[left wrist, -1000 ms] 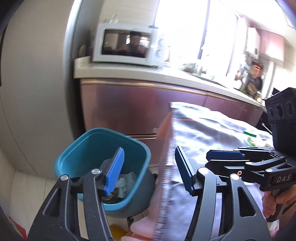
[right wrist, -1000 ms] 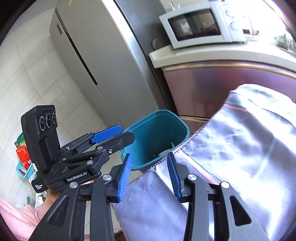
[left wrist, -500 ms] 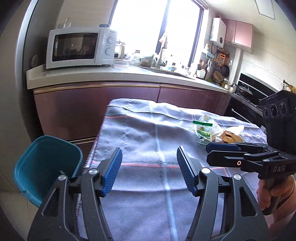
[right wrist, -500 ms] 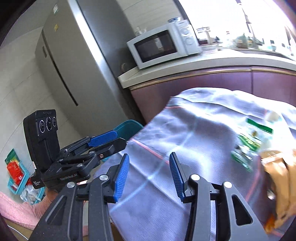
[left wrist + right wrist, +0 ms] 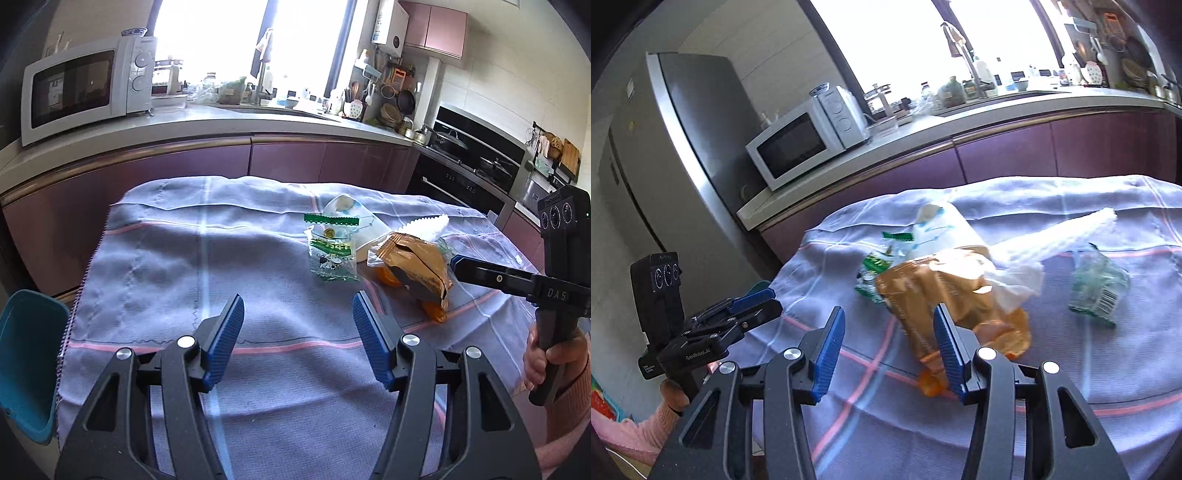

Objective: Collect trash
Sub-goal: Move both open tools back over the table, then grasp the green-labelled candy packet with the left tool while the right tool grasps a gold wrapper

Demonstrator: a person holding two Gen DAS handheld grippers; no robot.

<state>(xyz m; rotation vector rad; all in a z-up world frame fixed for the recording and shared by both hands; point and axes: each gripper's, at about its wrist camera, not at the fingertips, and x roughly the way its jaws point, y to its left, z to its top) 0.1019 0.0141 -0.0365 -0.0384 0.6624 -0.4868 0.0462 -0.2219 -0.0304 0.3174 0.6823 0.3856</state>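
Trash (image 5: 413, 258) on the cloth-draped bench (image 5: 184, 258)

Crinkled brown foil pouch, clear green-printed wrapper (image 5: 330, 251), white tissue; both claws gape, the right claw (image 5: 888, 350) just widening, gripping nothing.

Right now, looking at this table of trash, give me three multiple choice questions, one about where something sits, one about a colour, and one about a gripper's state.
1. Where is the bin?
A. Off the table's left edge
B. On the counter
C. On the cloth

2. What colour trims the clear snack wrapper?
A. Red
B. Green
C. Black

3. How is the left gripper?
A. Shut on a wrapper
B. Shut on nothing
C. Open, holding nothing

Answers:
1 A, it shows below the tablecloth at the left.
2 B, its sealed top strip and print are green.
3 C, only bare cloth lies between its blue pads.
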